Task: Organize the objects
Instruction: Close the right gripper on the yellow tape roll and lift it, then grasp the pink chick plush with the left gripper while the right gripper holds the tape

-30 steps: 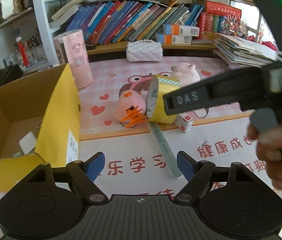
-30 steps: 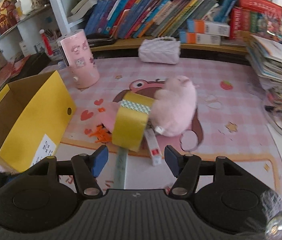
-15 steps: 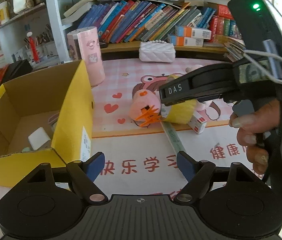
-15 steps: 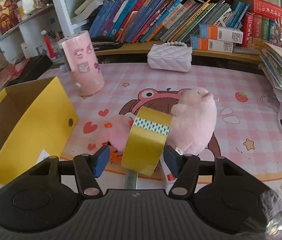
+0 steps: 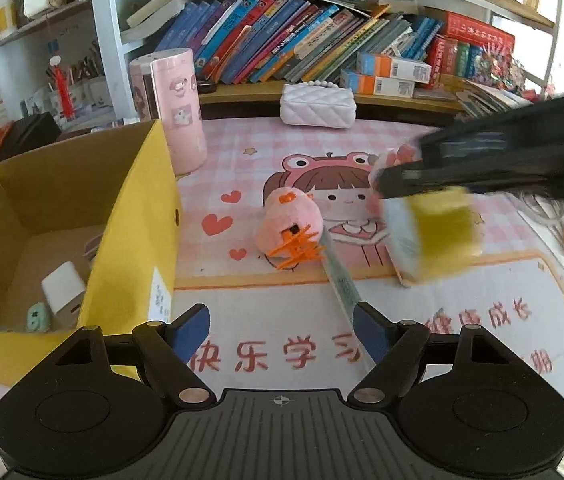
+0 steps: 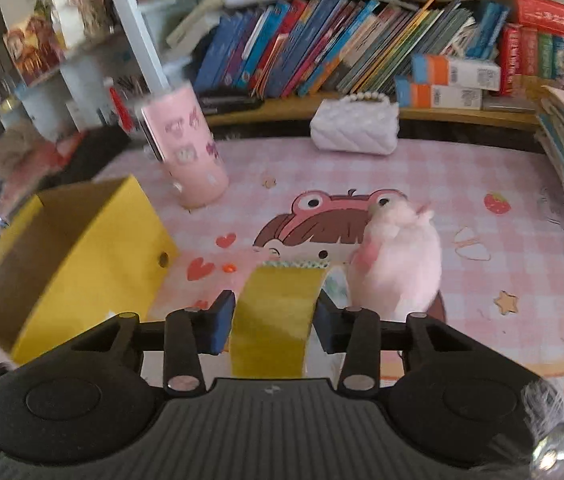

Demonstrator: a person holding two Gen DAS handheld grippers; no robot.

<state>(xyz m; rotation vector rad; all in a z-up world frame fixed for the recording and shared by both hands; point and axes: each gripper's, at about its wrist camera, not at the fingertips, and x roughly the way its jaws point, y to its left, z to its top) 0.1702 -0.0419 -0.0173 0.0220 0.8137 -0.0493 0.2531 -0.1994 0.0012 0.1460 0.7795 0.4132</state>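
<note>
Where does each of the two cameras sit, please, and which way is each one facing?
Left wrist: on the left claw, facing along its open fingers over the mat toward the bookshelf; the right claw and hand show at right.
Right wrist: on the right claw, facing the bookshelf, fingers either side of the yellow tape roll.
Shared: tape roll, yellow box, pink canister, white purse.

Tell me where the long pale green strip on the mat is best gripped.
Grip the long pale green strip across its narrow width near the free near end, coming down from above. It lies flat on the mat, and its far end sits against the pink plush toy with orange fringe.
</note>
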